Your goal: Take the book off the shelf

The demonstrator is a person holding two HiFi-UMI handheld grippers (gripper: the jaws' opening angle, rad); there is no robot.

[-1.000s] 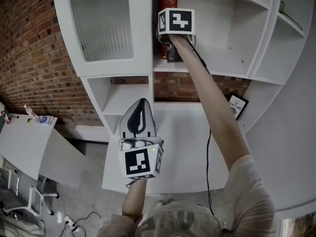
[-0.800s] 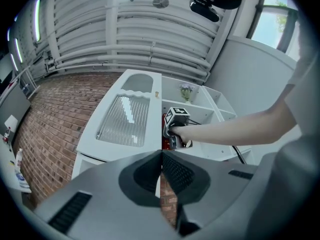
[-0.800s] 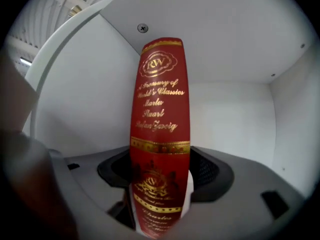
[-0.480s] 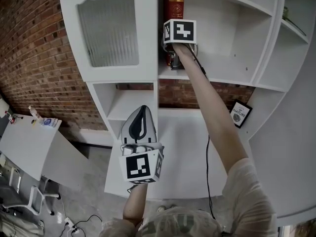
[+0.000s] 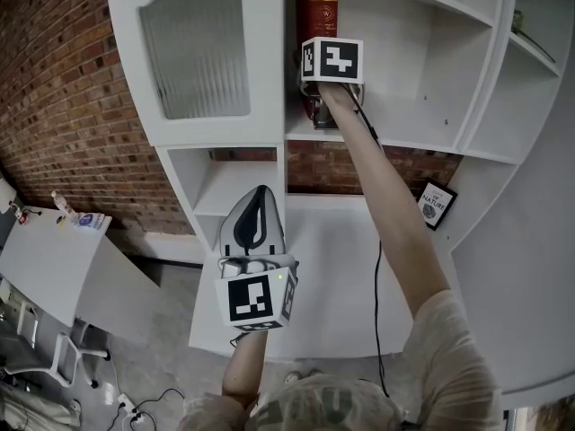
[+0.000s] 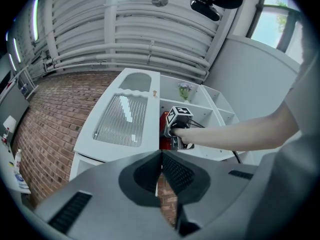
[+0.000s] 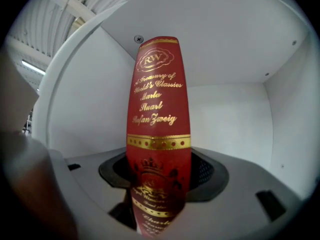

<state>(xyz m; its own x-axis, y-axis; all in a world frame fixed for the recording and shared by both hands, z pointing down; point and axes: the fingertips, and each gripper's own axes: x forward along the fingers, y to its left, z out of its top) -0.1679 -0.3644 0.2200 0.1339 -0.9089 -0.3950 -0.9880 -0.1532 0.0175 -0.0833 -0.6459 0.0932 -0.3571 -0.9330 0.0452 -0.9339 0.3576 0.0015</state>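
A dark red book (image 5: 316,12) with gold lettering stands upright at the left end of an upper compartment of the white shelf unit (image 5: 395,133). My right gripper (image 5: 316,97) reaches up to it. In the right gripper view the book's spine (image 7: 157,109) stands between the jaws of this gripper (image 7: 160,184), which are closing; a narrow gap still shows beside the spine. My left gripper (image 5: 254,206) hangs lower, in front of the shelves, shut and empty (image 6: 161,156). The book (image 6: 164,129) also shows small in the left gripper view.
A cabinet door with ribbed glass (image 5: 193,48) is left of the book's compartment. A small framed picture (image 5: 433,198) leans on a lower shelf at the right. A brick wall (image 5: 63,124) and a white table (image 5: 45,259) lie to the left. A cable (image 5: 377,268) hangs along the right arm.
The head view has shifted slightly, so the shelf sits lower in the picture. The right gripper stays at the book. The left gripper has barely moved.
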